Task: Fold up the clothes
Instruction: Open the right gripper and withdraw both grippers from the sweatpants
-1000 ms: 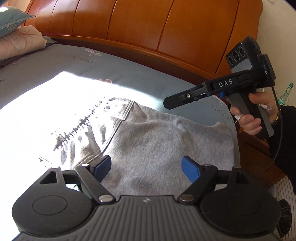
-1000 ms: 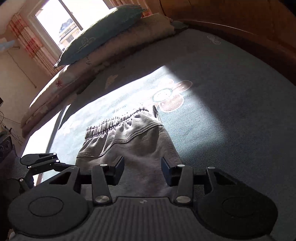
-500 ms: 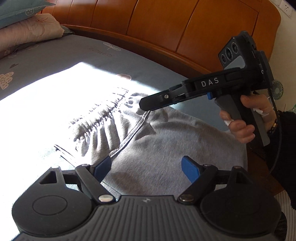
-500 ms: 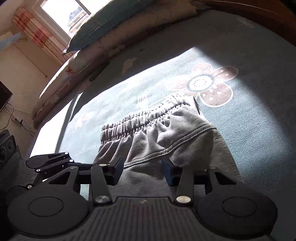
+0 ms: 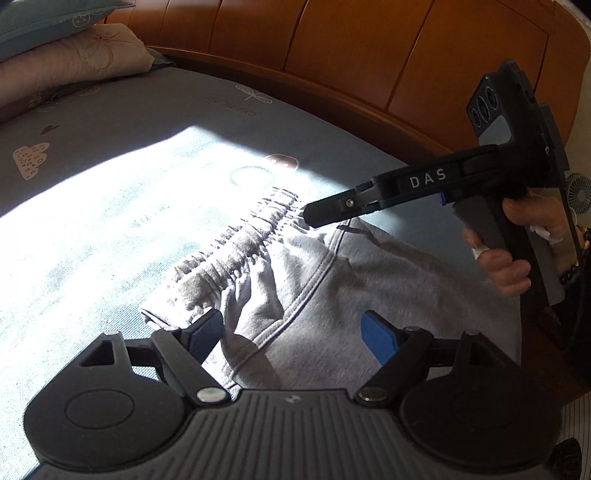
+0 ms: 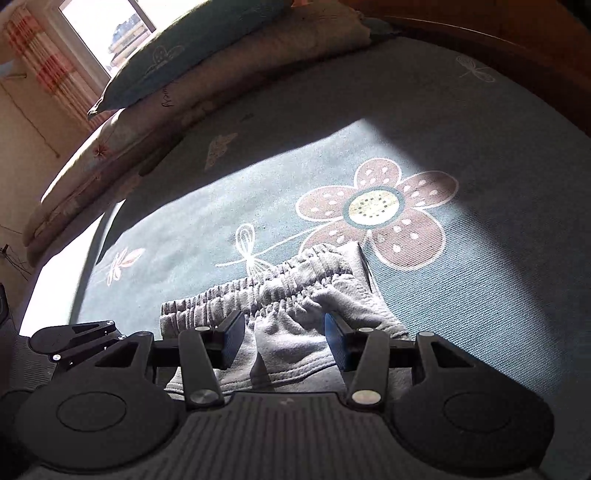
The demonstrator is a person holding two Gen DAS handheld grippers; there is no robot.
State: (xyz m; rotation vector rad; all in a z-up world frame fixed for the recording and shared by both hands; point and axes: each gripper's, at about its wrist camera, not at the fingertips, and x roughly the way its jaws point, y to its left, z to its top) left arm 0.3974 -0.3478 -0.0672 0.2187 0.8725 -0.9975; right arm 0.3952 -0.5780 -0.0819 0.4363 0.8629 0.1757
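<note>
Grey sweatpants [image 5: 332,295] lie on the blue printed bed sheet [image 5: 110,147], their gathered elastic waistband [image 5: 240,243] in the sun patch. My left gripper [image 5: 291,328] hovers open over the cloth just behind the waistband's near end, with nothing pinched. In the left wrist view my right gripper [image 5: 317,214], held by a hand [image 5: 517,258], points down at the waistband's far end. In its own view the right gripper [image 6: 283,332] is opening, its pads astride the sweatpants [image 6: 295,354] just behind the waistband [image 6: 277,284] without pressing them. The left gripper [image 6: 74,336] shows at the left edge.
A wooden headboard [image 5: 332,55] runs along the far side of the bed. Stacked pillows [image 6: 184,48] lie at the head, below a window [image 6: 107,22]. The sheet has a big flower print [image 6: 376,206] beyond the waistband. A small fan [image 5: 580,192] stands off the bed to the right.
Both grippers have travelled along the sweatpants toward the waistband, which now lies close in front of them. The right gripper's pads stand a little wider apart.
</note>
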